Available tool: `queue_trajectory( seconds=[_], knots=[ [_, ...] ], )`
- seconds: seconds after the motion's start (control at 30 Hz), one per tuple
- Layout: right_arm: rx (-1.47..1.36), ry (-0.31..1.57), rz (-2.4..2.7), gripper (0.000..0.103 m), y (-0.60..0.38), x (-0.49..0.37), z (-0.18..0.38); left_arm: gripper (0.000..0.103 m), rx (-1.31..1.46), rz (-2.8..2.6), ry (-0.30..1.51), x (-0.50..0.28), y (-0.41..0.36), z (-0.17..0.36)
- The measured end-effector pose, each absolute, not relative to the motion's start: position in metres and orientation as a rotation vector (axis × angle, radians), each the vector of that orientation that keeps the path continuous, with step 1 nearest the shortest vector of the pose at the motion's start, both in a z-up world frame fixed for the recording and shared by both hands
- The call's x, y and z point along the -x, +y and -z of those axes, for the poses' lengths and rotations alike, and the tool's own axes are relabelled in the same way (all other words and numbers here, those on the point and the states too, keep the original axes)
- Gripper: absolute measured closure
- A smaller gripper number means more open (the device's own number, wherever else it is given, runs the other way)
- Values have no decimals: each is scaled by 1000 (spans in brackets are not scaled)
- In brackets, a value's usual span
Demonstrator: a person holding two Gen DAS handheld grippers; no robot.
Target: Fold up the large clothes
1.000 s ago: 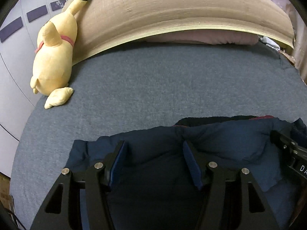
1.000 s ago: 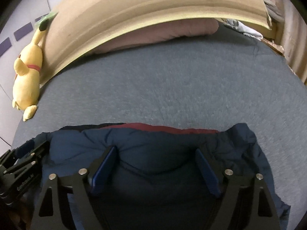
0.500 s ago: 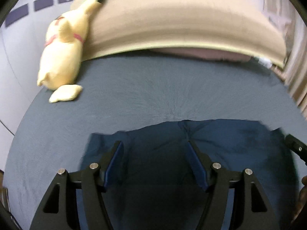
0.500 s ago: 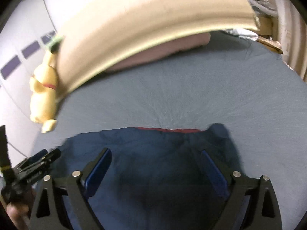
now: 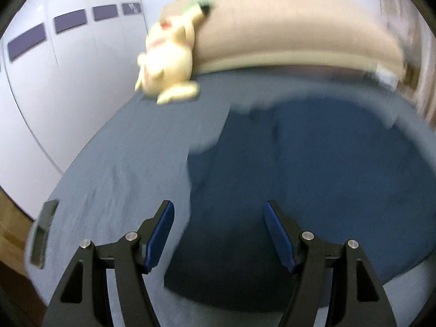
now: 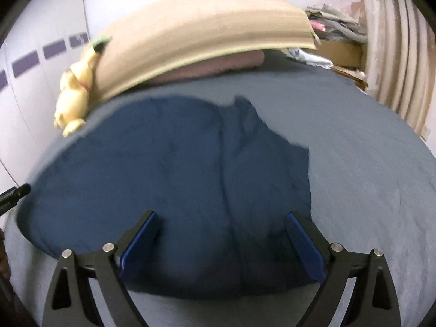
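A navy blue padded garment lies folded into a broad flat bundle on the grey bed. It also shows in the right wrist view. My left gripper is open and empty, above the garment's near left edge. My right gripper is open and empty, above the garment's near edge. The tip of the left gripper shows at the left edge of the right wrist view. Both views are blurred by motion.
A yellow plush toy lies at the bed's far left against a tan headboard cushion, with a pink pillow under it. A white wardrobe stands left. Curtains and clutter are at the right.
Both grippers have let go of the garment, risen and pulled back toward me. The garment now lies flat on the bed, and its red lining no longer shows.
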State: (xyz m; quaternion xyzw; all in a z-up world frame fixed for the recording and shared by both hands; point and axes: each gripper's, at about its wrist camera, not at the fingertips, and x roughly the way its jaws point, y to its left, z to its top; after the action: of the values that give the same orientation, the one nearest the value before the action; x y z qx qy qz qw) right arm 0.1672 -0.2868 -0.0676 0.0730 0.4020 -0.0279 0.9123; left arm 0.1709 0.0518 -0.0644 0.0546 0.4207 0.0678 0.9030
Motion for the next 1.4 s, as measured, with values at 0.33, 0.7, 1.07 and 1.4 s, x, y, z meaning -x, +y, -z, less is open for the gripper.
queue_trajectory(
  seconds=[0.33, 0.7, 1.07, 1.4],
  knots=[
    [-346, 764, 2, 7, -334, -156, 34, 31, 102, -68, 825, -166, 98, 42],
    [-942, 962, -179, 5, -451, -223, 109, 30, 870, 329, 1068, -228, 195, 107],
    [-681, 1060, -215, 66, -409, -257, 102, 61, 700, 347, 1128, -251, 166, 114],
    [-428, 1053, -122, 80, -379, -253, 71, 80, 486, 228, 1087, -238, 133, 100]
  ],
)
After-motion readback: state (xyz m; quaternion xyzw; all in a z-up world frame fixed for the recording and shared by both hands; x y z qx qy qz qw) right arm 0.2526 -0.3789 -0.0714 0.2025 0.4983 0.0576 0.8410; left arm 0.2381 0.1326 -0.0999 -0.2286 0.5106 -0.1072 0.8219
